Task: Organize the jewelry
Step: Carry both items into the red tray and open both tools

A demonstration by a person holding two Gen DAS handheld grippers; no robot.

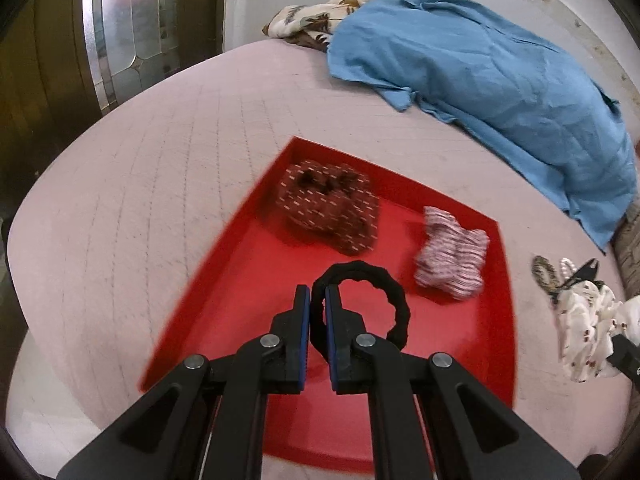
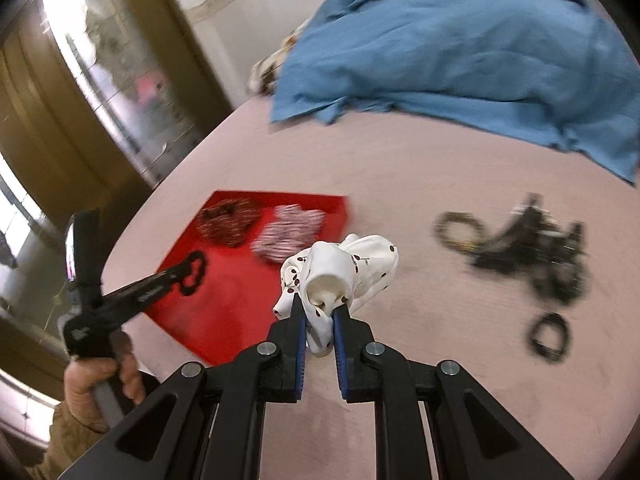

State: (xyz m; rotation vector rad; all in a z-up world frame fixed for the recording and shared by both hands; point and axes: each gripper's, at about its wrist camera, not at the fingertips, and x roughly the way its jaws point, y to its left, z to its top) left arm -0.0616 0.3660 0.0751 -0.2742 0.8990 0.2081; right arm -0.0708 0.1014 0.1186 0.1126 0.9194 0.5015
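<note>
My left gripper (image 1: 317, 295) is shut on a black hair tie (image 1: 362, 304) and holds it over the red tray (image 1: 224, 292). In the tray lie a dark red dotted scrunchie (image 1: 330, 212) and a pink striped scrunchie (image 1: 450, 256). My right gripper (image 2: 319, 311) is shut on a white cherry-print scrunchie (image 2: 340, 276), held above the bed to the right of the tray (image 2: 224, 304). That scrunchie also shows in the left wrist view (image 1: 588, 332). The left gripper with its hair tie (image 2: 192, 274) shows in the right wrist view.
The tray rests on a pink quilted bed (image 1: 140, 184). Loose hair ties and clips (image 2: 532, 248) and a black ring (image 2: 550, 336) lie on the bed to the right. A blue cloth (image 1: 488, 76) lies at the back. A wooden door (image 1: 40, 80) stands left.
</note>
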